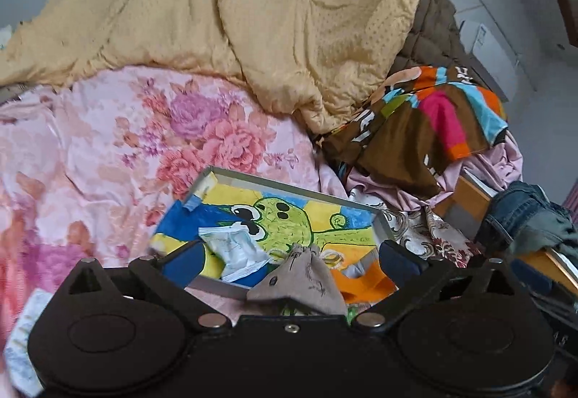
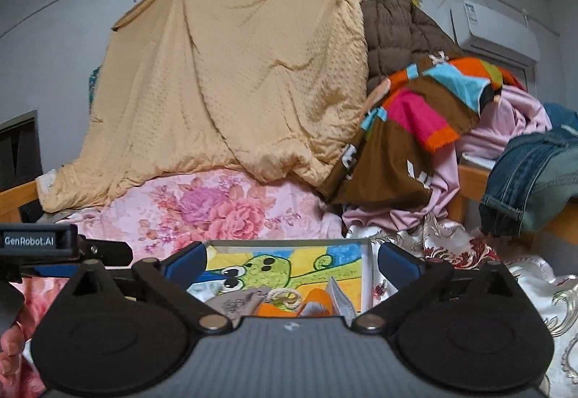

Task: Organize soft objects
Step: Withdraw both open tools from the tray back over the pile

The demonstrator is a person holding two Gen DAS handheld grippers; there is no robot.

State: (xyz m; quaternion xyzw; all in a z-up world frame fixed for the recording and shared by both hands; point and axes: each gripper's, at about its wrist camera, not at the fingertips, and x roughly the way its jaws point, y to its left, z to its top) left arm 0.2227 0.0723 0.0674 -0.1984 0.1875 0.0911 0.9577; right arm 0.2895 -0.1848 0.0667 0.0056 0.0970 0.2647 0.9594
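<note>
Both sets of jaws are spread about as wide as they go, and nothing is gripped by either. Seen from the left gripper (image 1: 290, 262), a shallow box (image 1: 253, 179) with a green cartoon creature drawn on its floor sits just ahead of the jaws on the pink floral bedspread (image 1: 108, 145). Inside it, a white sachet (image 1: 236, 251) lies by the left jaw, a grey drawstring pouch (image 1: 307, 280) sits between the jaws close to the camera, and something orange (image 1: 365, 282) lies toward the right jaw.

From the right gripper (image 2: 292, 262), the same box (image 2: 366, 275) is framed between the jaws, with the pouch (image 2: 234, 304) and the orange item (image 2: 314, 300) low in the gap (touching or just overlapping can't be told).

What could go wrong from here:
- The box wall could be clipped by a wide-open jaw on the way in, and the light box tipped or shoved across the soft bedding.
- Two items could be pinched at once, since they're crowded together.
- The pouch's cord could be snagged and its neighbours dragged out.
- The heaped blanket (image 2: 224, 73) and striped cloth (image 2: 426, 109) beyond the jaws look loosely piled, so a bump could bring them sliding down.
</note>
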